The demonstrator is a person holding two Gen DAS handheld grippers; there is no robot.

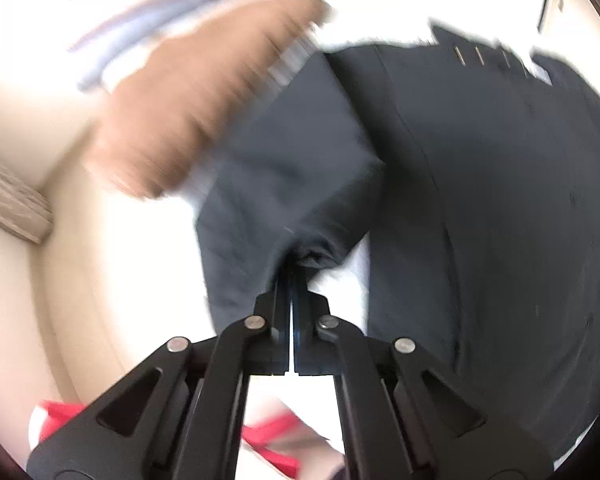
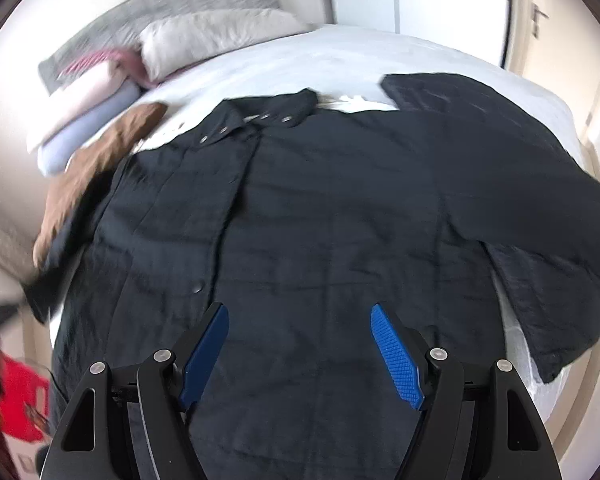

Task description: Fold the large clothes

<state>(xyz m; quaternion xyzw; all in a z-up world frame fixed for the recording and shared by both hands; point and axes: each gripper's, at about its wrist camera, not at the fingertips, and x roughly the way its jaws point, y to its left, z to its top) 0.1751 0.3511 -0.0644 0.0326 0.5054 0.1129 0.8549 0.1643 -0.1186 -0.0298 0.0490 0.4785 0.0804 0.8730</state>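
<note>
Now the left gripper (image 1: 291, 270) is pressed together, pinching a bunched fold of the dark jacket (image 2: 320, 220); the right gripper (image 2: 300, 316) hangs spread above it on the bed (image 2: 380, 56)

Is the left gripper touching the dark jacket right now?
Touching. The left wrist view shows the left gripper shut, with a bunch of the dark jacket pinched between its fingertips.

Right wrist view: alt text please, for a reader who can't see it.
An open right gripper with blue pads hovers over a dark button-front coat spread on a white bed. A brown garment and folded clothes lie at its left, near a pillow.
</note>
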